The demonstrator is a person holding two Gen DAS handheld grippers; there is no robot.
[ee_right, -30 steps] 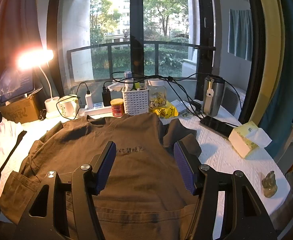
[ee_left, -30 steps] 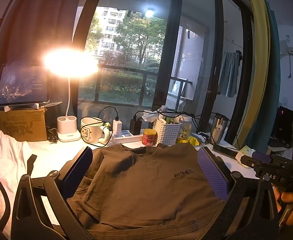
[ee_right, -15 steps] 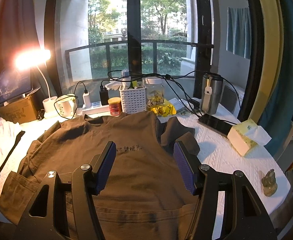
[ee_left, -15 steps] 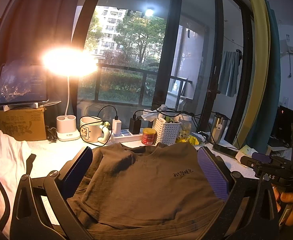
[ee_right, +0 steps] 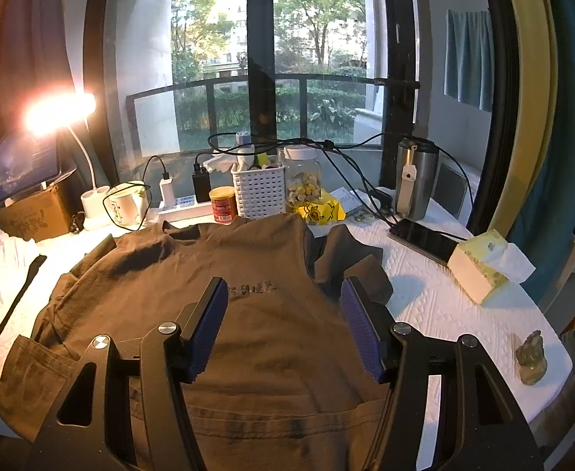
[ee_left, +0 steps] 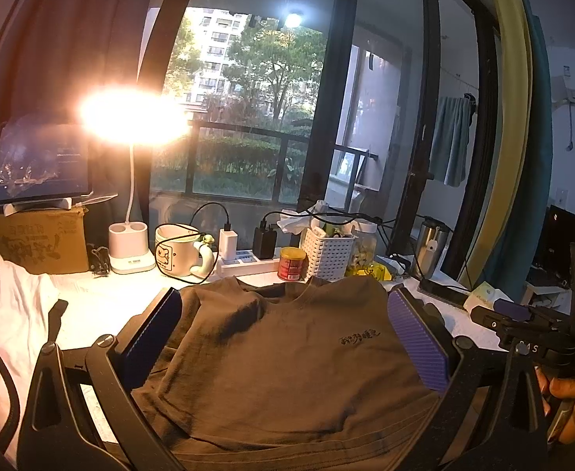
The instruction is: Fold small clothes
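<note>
A brown T-shirt [ee_left: 287, 361] lies front up on the white table, its collar toward the window and small dark lettering on the chest. My left gripper [ee_left: 283, 310] hangs over its left half, open, with only flat cloth below the fingers. My right gripper [ee_right: 283, 298] is over the chest lettering of the T-shirt [ee_right: 248, 259], open as well, with nothing pinched. The shirt's right sleeve [ee_right: 350, 263] is bunched up beside the body. At the right edge of the left wrist view, a hand [ee_left: 574, 400] holds the other gripper's handle.
Along the window stand a lit lamp [ee_right: 59, 110], mug [ee_right: 124, 206], power strip [ee_right: 185, 208], red can [ee_right: 222, 204], white basket [ee_right: 258, 192], jar [ee_right: 302, 184] and steel flask [ee_right: 415, 178]. A phone [ee_right: 424, 239], tissue box [ee_right: 479, 271] and small figurine [ee_right: 530, 357] lie right. White cloth [ee_left: 4, 314] lies left.
</note>
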